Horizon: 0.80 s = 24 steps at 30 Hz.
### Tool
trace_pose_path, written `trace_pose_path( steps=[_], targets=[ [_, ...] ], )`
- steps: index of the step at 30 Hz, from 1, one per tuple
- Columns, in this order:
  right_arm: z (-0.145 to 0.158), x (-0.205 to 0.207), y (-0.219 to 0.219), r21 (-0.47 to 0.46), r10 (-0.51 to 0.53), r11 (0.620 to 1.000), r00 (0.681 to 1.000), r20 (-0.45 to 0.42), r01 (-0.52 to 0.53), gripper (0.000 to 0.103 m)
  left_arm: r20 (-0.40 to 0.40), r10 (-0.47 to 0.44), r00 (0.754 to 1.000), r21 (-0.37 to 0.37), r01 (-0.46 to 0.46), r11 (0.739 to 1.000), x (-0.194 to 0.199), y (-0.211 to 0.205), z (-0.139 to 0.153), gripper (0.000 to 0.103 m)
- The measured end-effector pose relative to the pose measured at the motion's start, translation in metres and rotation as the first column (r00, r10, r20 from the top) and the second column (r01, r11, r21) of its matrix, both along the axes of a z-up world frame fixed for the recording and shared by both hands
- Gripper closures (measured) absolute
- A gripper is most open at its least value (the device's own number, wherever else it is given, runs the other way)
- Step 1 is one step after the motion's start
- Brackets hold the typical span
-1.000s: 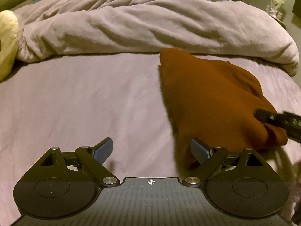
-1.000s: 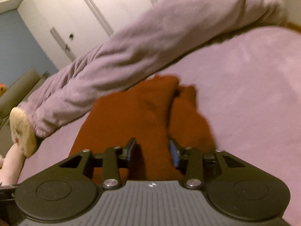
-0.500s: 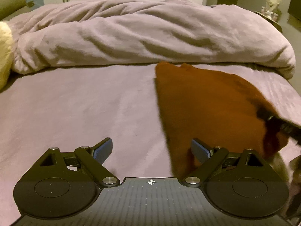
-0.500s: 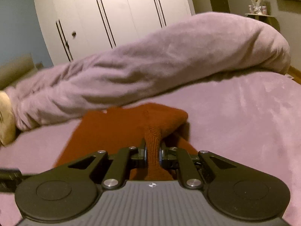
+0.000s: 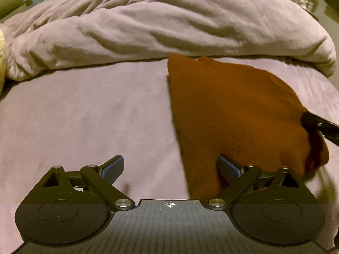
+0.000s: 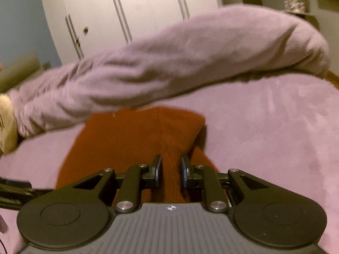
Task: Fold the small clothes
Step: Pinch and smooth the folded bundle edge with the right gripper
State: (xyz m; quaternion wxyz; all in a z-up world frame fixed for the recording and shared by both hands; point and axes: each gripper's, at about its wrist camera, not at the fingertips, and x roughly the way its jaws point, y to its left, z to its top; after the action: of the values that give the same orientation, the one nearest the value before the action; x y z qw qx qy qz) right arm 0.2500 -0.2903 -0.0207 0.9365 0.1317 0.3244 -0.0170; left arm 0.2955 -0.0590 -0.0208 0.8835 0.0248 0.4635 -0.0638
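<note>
Rust knit garment [image 5: 233, 114] lies on mauve bedsheet [image 5: 84, 116], below bunched duvet [image 5: 169, 25]. Your left gripper [image 5: 170, 168] gapes wide, empty. Your right gripper [image 6: 171, 170], jaws just eased apart, pinches raised fold of garment.

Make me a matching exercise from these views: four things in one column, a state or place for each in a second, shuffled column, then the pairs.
Things
1. left tongs
2. right tongs
3. garment
4. duvet

States
A. bunched in a long heap at the far side of the bed
B. jaws wide apart, nothing gripped
C. rust-brown, lying on the sheet
D. jaws narrow, with a fold of knit between them

Pairs: 1-B, 2-D, 3-C, 4-A
</note>
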Motion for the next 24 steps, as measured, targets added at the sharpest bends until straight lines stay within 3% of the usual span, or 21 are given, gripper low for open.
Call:
trace_pose_path(
  steps=[4,11,16,20,24],
  targets=[
    [0.015,-0.009,0.004,0.009,-0.005,1.000,0.998,0.058,0.005,0.081,0.028,0.012,1.000,-0.014,-0.011,1.000,-0.004,0.000,0.012,0.005],
    [0.011,0.010,0.030,-0.062,0.068,0.996,0.997,0.030,-0.066,0.078,0.031,-0.019,0.999,-0.041,0.020,0.999,0.002,-0.013,0.015,0.005],
    [0.010,0.028,0.036,-0.117,0.074,0.991,0.997,0.025,-0.071,0.078,0.009,0.025,1.000,-0.138,-0.023,0.990,0.022,-0.011,0.007,0.005],
    [-0.012,0.042,0.041,-0.198,0.096,0.975,0.994,-0.049,-0.103,0.079,-0.069,0.012,0.998,-0.156,-0.022,0.987,0.036,-0.019,-0.020,0.002],
    [-0.038,0.036,0.055,-0.383,0.149,0.909,0.987,-0.068,-0.164,0.078,-0.089,0.016,0.996,-0.213,-0.035,0.976,0.041,-0.019,-0.045,0.000]
  ],
)
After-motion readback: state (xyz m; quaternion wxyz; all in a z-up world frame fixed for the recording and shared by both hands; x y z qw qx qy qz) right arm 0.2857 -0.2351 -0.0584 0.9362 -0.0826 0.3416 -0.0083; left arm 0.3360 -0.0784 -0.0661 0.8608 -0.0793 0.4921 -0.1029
